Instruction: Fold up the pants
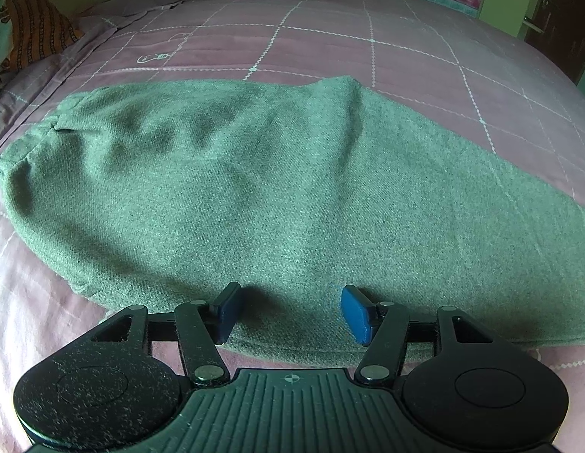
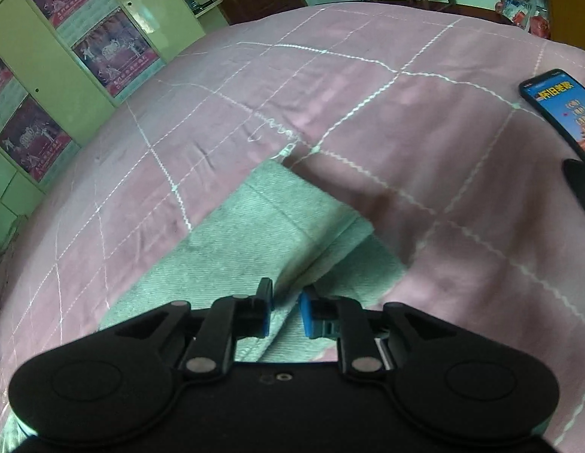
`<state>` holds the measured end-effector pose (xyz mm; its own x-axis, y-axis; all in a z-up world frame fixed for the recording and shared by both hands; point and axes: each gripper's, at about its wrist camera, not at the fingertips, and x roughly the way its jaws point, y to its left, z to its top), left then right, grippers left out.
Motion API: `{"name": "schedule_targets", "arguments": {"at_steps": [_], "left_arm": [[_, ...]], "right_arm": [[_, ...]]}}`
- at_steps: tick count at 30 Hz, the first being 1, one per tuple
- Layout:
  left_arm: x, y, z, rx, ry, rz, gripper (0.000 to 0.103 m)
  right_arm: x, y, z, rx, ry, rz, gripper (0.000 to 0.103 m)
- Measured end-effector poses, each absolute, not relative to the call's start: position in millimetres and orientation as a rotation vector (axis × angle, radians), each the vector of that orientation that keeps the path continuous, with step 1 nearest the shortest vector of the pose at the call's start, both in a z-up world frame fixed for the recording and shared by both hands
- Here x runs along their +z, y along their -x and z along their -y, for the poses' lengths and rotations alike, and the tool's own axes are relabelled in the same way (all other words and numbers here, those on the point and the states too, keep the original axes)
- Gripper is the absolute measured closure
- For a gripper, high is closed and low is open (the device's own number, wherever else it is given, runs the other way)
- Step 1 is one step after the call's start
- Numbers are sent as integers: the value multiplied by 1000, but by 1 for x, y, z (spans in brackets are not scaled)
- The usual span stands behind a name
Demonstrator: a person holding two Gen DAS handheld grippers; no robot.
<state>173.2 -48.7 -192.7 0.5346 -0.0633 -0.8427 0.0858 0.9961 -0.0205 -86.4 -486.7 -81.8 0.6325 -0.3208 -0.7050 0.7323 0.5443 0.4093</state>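
Observation:
Green pants (image 1: 254,196) lie flat on the pink bed, folded lengthwise, with the waist at the left in the left wrist view. My left gripper (image 1: 290,313) is open and hovers over the near edge of the pants, holding nothing. In the right wrist view the leg end of the pants (image 2: 269,226) lies ahead, with its hem toward the far side. My right gripper (image 2: 286,315) stands part open just above the leg fabric, a fold ridge running between its blue pads (image 2: 311,317). It holds nothing that I can see.
The pink quilted bedspread (image 2: 330,87) with white grid lines extends all around. A lit phone (image 2: 560,113) lies at the right edge. An orange patterned cloth (image 1: 35,34) sits at the far left. Green cupboards with posters (image 2: 65,56) stand beyond the bed.

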Motion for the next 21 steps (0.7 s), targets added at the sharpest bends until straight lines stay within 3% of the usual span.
{"name": "schedule_targets", "arguments": {"at_steps": [3, 14, 15, 17, 21], "left_arm": [[-193, -173, 49, -92, -27, -1001, 44], [-191, -170, 48, -110, -48, -999, 43], [-191, -170, 48, -115, -55, -999, 43], [-187, -169, 48, -120, -68, -994, 43], [-170, -168, 61, -139, -57, -953, 43]], "right_arm": [[-79, 93, 481, -650, -701, -618, 97], [-87, 106, 474, -658, -607, -662, 97], [-86, 107, 474, -671, -580, -668, 101], [-86, 111, 475, -743, -516, -707, 93], [-63, 124, 470, -733, -431, -625, 90]]}}
